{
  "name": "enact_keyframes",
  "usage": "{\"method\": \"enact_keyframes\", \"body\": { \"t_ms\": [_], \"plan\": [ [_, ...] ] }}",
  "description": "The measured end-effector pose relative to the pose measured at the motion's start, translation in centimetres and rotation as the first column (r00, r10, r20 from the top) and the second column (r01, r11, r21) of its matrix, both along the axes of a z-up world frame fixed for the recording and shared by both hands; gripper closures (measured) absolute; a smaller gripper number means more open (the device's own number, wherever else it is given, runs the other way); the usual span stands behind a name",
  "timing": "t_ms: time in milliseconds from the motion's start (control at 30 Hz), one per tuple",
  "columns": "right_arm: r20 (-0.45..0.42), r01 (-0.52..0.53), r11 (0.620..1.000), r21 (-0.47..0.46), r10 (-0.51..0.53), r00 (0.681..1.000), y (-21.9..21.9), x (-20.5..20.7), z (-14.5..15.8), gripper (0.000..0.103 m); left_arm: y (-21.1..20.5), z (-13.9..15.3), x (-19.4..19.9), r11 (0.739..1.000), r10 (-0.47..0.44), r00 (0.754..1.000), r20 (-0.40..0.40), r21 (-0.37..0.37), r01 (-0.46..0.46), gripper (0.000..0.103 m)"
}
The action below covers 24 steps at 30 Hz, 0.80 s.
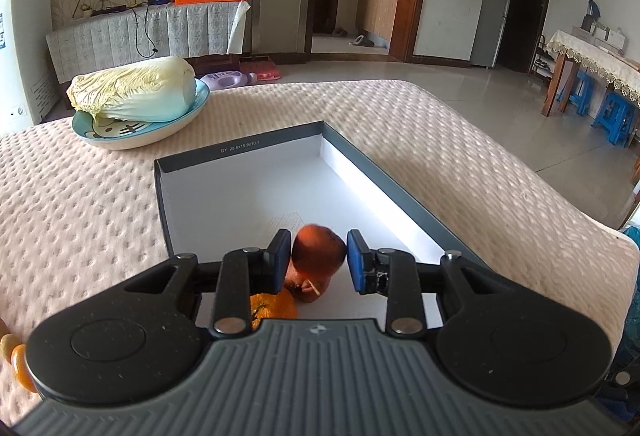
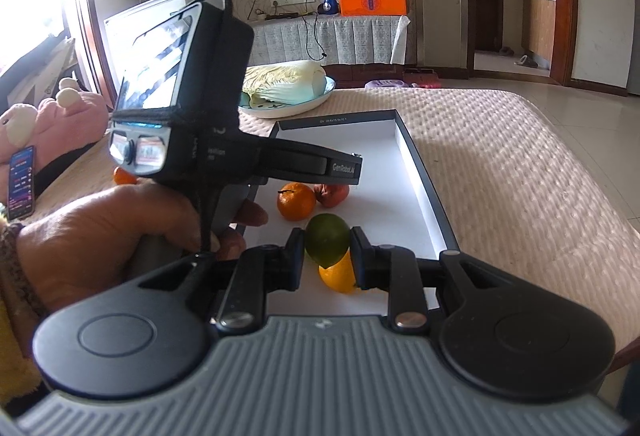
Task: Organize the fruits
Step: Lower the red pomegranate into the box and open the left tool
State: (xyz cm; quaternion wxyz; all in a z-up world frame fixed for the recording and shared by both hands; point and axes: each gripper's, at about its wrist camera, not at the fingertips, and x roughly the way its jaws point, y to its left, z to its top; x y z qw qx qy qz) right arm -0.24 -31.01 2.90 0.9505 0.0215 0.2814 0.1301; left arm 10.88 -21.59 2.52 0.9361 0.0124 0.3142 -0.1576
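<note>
Five fruits show, and going from left to right they want different handling. Farthest left, a small tangerine point(image 2: 124, 176) sits alone on the padded counter point(image 2: 520, 164), outside the box point(image 2: 424, 180); it looks light and thin-skinned, best taken across its middle with a gentle squeeze. Inside the white-floored box, near the end closest to the person, lies a glossy orange point(image 2: 296, 206) with a green stem button, firm and round, likely to roll if nudged. Just beside it on the right is a reddish-brown fruit point(image 2: 332, 194) with dull, wrinkled skin and a pale stalk. It probably gives under pressure, so a soft hold on its widest part seems wise. The left gripper point(image 1: 318, 260) has its blue-padded jaws set narrow on either side of this fruit; whether the pads press it or only flank it I cannot tell.

Further right and nearer, the right gripper point(image 2: 326, 246) has its jaws closed on a smooth, dark green fruit point(image 2: 327, 236), caught across its belly. The waxy skin could slip, though the hold looks centred. Below it, touching or nearly so, rests a bright yellow fruit point(image 2: 338, 278), pointed at one end and partly hidden by the right-hand pad. It is probably firm, and safest gripped across its short axis
</note>
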Motion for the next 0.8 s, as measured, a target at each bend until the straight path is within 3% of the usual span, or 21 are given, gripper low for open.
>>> {"method": "enact_keyframes", "body": {
  "t_ms": [100,167,367,800],
  "plan": [
    [0.000,0.001,1.000,0.000,-0.001,1.000,0.0,0.0,0.0,0.075,0.0,0.0,0.0,1.000,0.002,1.000,0.000,0.001,-0.002,0.066],
    [0.000,0.003,1.000,0.002,-0.003,1.000,0.0,0.0,0.0,0.075,0.0,0.1,0.0,1.000,0.007,1.000,0.003,0.001,-0.007,0.055],
    [-0.006,0.017,1.000,0.000,-0.017,1.000,-0.1,0.3,-0.2,0.075,0.3,0.6,-0.3,1.000,0.015,1.000,0.021,-0.010,-0.015,0.043],
    [-0.005,0.058,0.998,0.003,-0.058,0.998,0.2,2.1,-0.5,0.075,2.1,1.7,-1.6,0.999,0.043,0.998,0.055,-0.027,-0.042,0.042]
  ]
}}
